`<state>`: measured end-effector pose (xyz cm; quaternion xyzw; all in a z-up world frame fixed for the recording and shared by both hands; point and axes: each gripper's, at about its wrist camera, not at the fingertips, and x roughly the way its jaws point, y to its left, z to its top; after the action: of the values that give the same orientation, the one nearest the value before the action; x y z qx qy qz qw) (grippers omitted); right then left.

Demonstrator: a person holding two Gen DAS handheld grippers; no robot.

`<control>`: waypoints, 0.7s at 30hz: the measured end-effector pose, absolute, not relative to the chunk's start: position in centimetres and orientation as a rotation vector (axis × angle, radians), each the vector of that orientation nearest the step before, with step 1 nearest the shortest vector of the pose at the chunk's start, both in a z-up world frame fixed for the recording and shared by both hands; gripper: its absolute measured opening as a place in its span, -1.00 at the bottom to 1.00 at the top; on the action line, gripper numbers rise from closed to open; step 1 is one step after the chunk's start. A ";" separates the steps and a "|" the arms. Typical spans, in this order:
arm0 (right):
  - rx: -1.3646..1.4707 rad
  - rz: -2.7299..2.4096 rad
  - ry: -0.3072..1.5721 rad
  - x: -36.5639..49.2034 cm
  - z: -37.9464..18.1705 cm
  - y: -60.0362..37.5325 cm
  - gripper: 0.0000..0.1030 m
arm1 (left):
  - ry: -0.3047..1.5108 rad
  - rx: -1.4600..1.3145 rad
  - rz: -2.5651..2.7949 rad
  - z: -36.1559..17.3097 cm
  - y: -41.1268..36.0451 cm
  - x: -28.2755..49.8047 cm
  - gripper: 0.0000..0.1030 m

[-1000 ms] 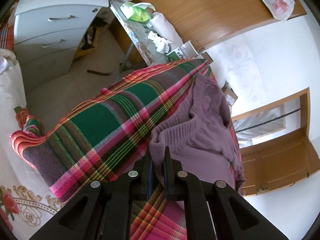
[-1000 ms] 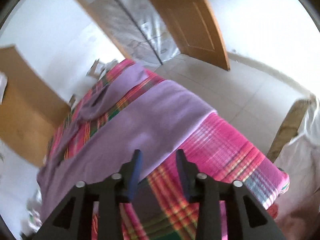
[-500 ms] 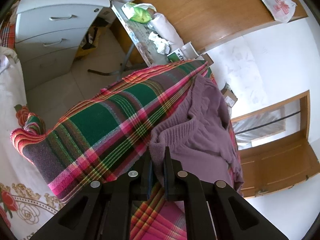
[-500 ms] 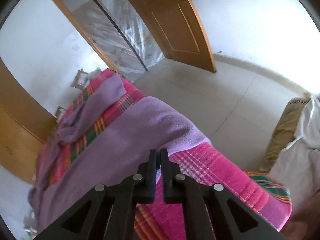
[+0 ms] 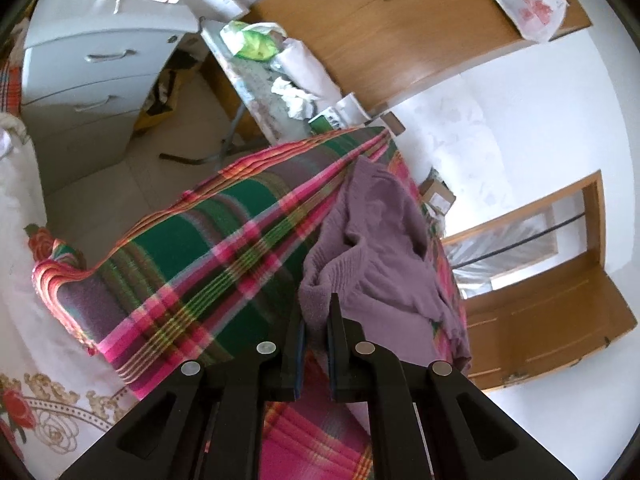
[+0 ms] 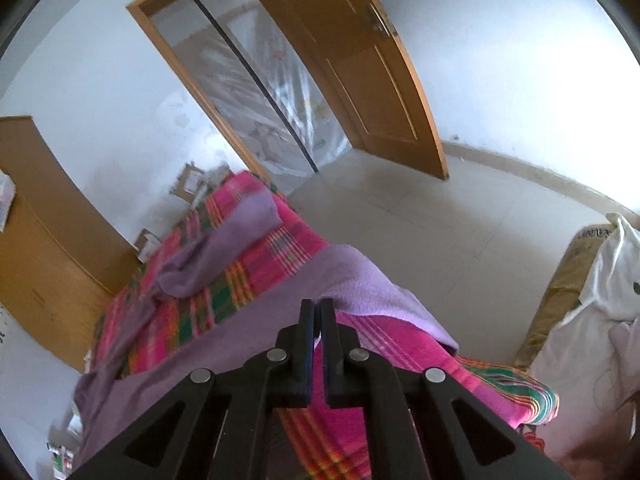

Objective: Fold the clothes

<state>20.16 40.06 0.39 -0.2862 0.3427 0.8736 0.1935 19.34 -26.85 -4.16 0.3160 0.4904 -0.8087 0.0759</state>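
Now both grippers pinch the sweater (image 5: 384,248), a purple knit that lies spread over a plaid blanket (image 5: 188,264). Left gripper (image 5: 317,320): jaws nearly together, a thick fold of ribbed edge clamped between them. Right gripper (image 6: 314,320): jaws all but touching, nipping the sweater's (image 6: 352,276) pale hem near the blanket's (image 6: 280,248) edge. One sleeve (image 6: 232,240) trails off toward the far end. Behind stands an open door (image 6: 360,60).

Our right tool (image 6: 316,312), wide a second ago, now pinches the purple sweater (image 6: 360,280) hem and lifts it.
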 end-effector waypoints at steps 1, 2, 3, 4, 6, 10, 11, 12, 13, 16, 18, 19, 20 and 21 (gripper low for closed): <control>-0.836 2.432 0.972 19.9 -0.3 40.3 -0.94 | 1.465 0.956 -2.422 -4.3 -26.8 19.4 -0.83; -0.863 2.416 0.983 19.8 -0.9 40.4 -0.94 | 1.459 0.965 -2.420 -4.4 -26.8 19.4 -0.83; -0.889 2.400 0.992 19.7 -1.4 40.5 -0.94 | 1.454 0.974 -2.417 -4.5 -26.8 19.4 -0.83; -0.918 2.390 0.996 19.5 -1.6 40.6 -0.93 | 1.449 0.983 -2.415 -4.6 -26.7 19.4 -0.82; -0.950 2.368 0.999 19.7 -1.6 40.7 -0.88 | 1.438 1.001 -2.409 -4.8 -26.7 19.5 -0.82; -0.945 2.351 0.911 20.4 0.2 40.8 -0.88 | 1.303 0.979 -2.473 -2.6 -26.6 19.5 -0.75; -0.939 2.352 0.861 20.5 1.0 40.6 -0.88 | 1.281 0.971 -2.480 -2.1 -26.8 19.5 -0.75; -0.932 2.364 0.830 20.4 1.8 40.5 -0.87 | 1.259 0.963 -2.486 -1.6 -27.0 19.5 -0.75; -0.925 2.378 0.801 20.2 2.6 40.3 -0.86 | 1.238 0.955 -2.492 -1.1 -27.3 19.5 -0.75; -0.910 2.466 0.704 18.3 5.8 39.0 -0.84 | 1.138 0.946 -2.521 1.0 -27.7 18.8 -0.75; -0.900 2.538 0.620 16.7 8.3 37.8 -0.83 | 1.053 0.948 -2.546 2.7 -28.0 18.0 -0.75; -0.895 2.583 0.564 15.6 9.7 37.0 -0.83 | 0.997 0.949 -2.571 3.8 -27.9 17.3 -0.70; -0.886 2.635 0.497 14.5 11.5 35.8 -0.83 | 0.932 0.949 -2.602 5.0 -27.8 16.5 -0.70; -0.865 2.687 0.437 13.3 13.4 34.6 -0.83 | 0.871 0.945 -2.637 6.4 -27.6 15.6 -0.70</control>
<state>13.28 34.56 13.39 -0.2998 0.1514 0.9311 0.1422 15.60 -27.58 6.42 0.3202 0.2954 -0.8941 0.1038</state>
